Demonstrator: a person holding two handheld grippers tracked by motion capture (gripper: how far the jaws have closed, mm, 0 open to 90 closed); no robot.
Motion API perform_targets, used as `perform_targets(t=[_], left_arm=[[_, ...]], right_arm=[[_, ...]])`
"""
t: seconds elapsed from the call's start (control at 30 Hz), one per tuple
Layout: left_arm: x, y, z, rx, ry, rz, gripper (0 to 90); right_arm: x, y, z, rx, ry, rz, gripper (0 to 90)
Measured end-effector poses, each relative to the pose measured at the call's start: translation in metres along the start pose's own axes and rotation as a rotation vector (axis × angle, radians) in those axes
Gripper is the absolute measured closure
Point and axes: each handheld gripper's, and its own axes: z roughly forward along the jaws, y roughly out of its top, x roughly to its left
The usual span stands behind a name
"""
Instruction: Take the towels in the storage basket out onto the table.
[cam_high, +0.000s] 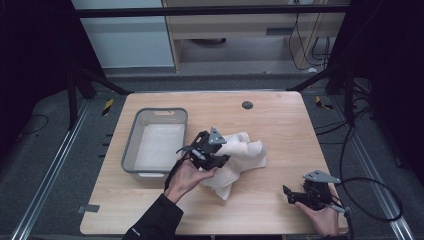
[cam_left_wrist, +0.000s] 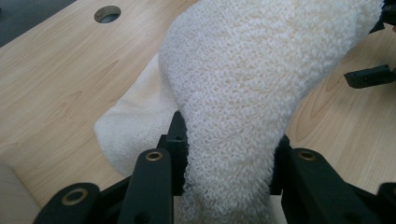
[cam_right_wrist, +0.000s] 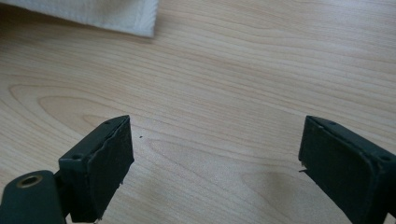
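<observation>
At the left side of the wooden table (cam_high: 280, 125) sits a grey bin (cam_high: 131, 150), a pale cloth lying flat in its bottom. Just to its right, the person's left hand (cam_high: 184, 179) brings in the left gripper (cam_high: 220, 159), and its jaws are clenched on a cream towel (cam_high: 240, 155) — in the left gripper view a thick fold of the looped fabric (cam_left_wrist: 243, 93) runs right between the two black jaws and bulges out above them. The rest of the towel lies crumpled on the tabletop near the middle, spreading away to the right of the gripper, with one rounded end resting on the wood beside the bin.

Farther back on the table there is a small dark round hole (cam_high: 247, 104).

Over at the near right corner, well apart from the towel, the right hand (cam_high: 320, 217) rests with the right gripper (cam_high: 289, 196) low over the bare wood. Its jaws stand wide apart with nothing between them — in the right gripper view only wood grain lies in the gap, and a hemmed corner of the towel (cam_right_wrist: 116, 16) shows at the top edge.
</observation>
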Motion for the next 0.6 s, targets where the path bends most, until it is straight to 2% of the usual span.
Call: perform_targets(t=[0.2, 0.37, 0.6], left_arm=[[-0.002, -0.009, 0.012, -0.005, -0.003, -0.002, 62.2], [-0.003, -0.017, 0.02, 0.012, 0.007, 0.008, 58.2], [-0.002, -0.023, 0.024, 0.014, 0.004, 0.0, 51.3]], right_arm=[[0.0, 0.0, 0.001, 0.003, 0.0, -0.008, 9.9], [0.0, 0.0, 0.001, 0.002, 0.001, -0.008, 9.8], [0.0, 0.0, 0.001, 0.002, -0.001, -0.009, 9.5]])
